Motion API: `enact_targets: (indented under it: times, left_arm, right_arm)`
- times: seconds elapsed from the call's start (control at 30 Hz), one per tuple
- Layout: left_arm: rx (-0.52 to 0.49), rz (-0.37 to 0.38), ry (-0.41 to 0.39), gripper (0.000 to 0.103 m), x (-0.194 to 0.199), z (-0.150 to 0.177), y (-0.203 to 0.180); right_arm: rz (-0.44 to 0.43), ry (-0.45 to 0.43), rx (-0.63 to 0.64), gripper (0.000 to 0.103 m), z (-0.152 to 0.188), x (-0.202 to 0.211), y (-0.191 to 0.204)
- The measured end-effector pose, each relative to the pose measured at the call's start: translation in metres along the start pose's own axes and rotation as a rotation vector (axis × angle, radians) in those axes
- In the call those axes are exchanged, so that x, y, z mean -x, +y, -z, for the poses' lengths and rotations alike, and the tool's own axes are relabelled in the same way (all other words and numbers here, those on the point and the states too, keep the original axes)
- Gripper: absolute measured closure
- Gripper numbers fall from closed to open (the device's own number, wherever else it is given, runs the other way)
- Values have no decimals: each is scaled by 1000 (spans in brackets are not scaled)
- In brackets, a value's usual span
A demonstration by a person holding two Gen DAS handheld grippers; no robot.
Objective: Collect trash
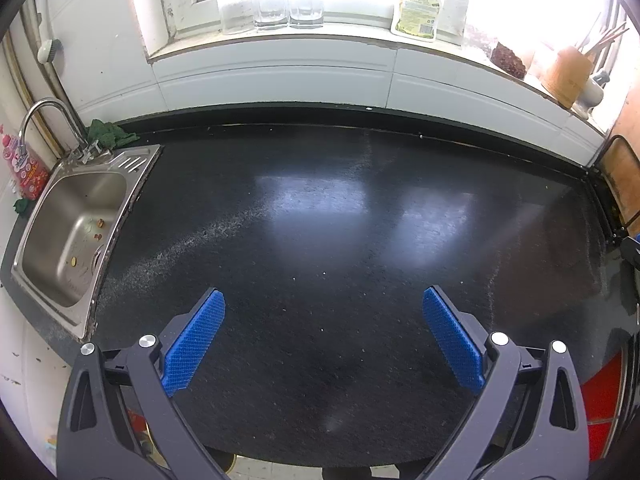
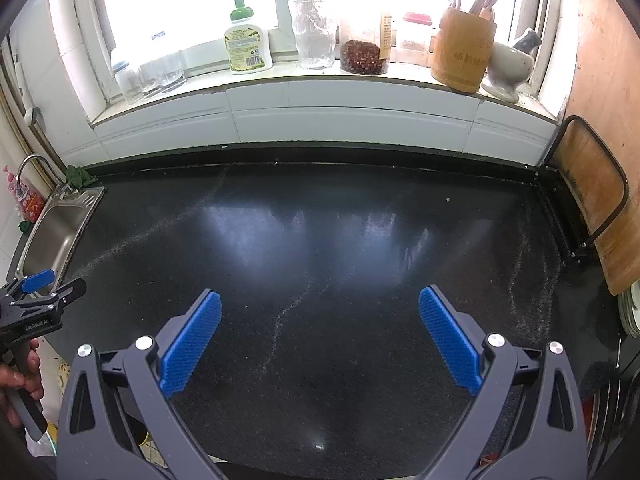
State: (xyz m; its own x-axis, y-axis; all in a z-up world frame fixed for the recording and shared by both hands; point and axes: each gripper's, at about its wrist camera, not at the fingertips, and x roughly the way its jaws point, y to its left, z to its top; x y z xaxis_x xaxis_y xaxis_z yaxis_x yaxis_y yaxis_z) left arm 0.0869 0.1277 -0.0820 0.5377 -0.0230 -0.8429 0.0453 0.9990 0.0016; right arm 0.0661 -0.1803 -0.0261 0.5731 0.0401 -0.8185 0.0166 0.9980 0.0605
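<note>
My left gripper (image 1: 324, 300) is open and empty, its blue pads wide apart above the black countertop (image 1: 320, 208). My right gripper (image 2: 320, 304) is open and empty too, above the same countertop (image 2: 320, 220). The left gripper also shows in the right wrist view (image 2: 36, 288), held by a hand near the sink. Small crumbs (image 1: 99, 224) lie in the steel sink (image 1: 44, 256). A tiny crumb (image 2: 448, 200) lies on the counter at the far right. White dust streaks (image 2: 280, 320) cross the counter. No larger piece of trash shows.
The sink has a tap (image 1: 44, 120) and a green cloth (image 1: 108, 134) behind it. The windowsill holds a soap bottle (image 2: 246, 46), glasses (image 2: 314, 34), a jar of dried chillies (image 2: 364, 56), a wooden utensil holder (image 2: 464, 52) and a mortar (image 2: 510, 68). A cutting board (image 2: 592, 196) leans at right.
</note>
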Motion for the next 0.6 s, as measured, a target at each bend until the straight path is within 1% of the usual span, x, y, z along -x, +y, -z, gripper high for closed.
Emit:
enact_targets:
  times: [0.27, 0.37, 0.43, 0.6]
  left_arm:
    - [-2, 0, 4, 7, -2, -1, 1]
    - [-5, -13, 7, 7, -3, -2, 1]
    - [-4, -5, 13, 7, -4, -3, 0]
    - [10, -27, 10, 7, -4, -5, 2]
  right_arm:
    - [0, -1, 0, 7, -1, 0, 0]
    - [0, -2, 1, 7, -1, 0, 0]
    - [-1, -2, 0, 7, -2, -1, 0]
    - [-1, -2, -11, 7, -1, -2, 0]
